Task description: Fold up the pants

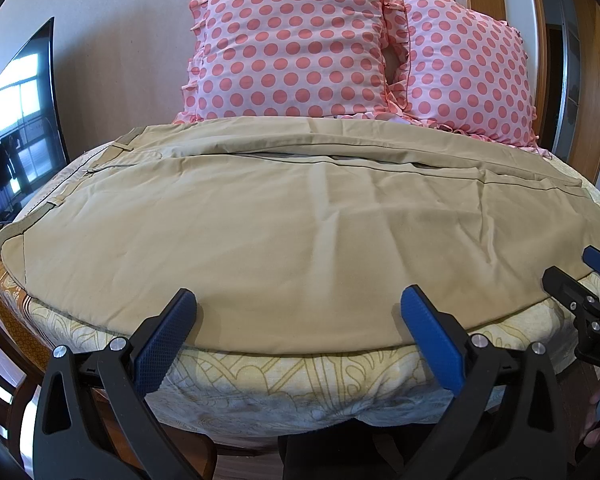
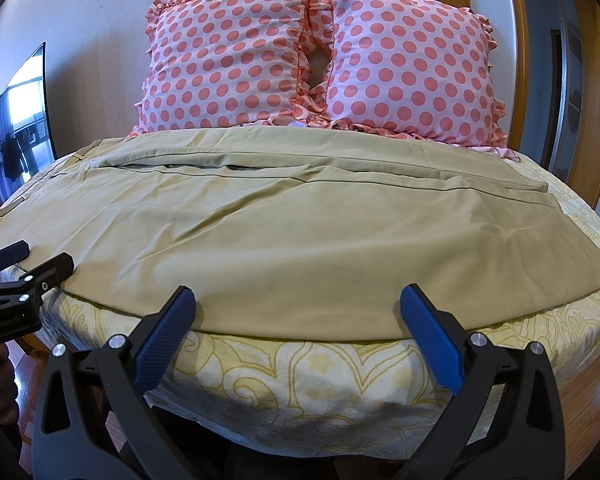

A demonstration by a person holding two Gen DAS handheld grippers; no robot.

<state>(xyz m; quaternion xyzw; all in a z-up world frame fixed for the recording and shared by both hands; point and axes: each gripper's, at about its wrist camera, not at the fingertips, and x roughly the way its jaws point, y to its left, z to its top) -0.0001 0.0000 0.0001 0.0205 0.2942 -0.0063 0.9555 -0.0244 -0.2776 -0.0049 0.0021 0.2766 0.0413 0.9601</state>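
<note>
Tan pants [image 1: 300,216] lie spread flat lengthwise, waistband to the left, hems to the right, one leg apparently folded over the other, lightly wrinkled, near edge along the front.

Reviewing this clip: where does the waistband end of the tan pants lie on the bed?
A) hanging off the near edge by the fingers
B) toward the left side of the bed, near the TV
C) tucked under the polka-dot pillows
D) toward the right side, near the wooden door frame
B: the belt loops and waistband of the pants sit at the left side of the bed, toward the TV.
</note>
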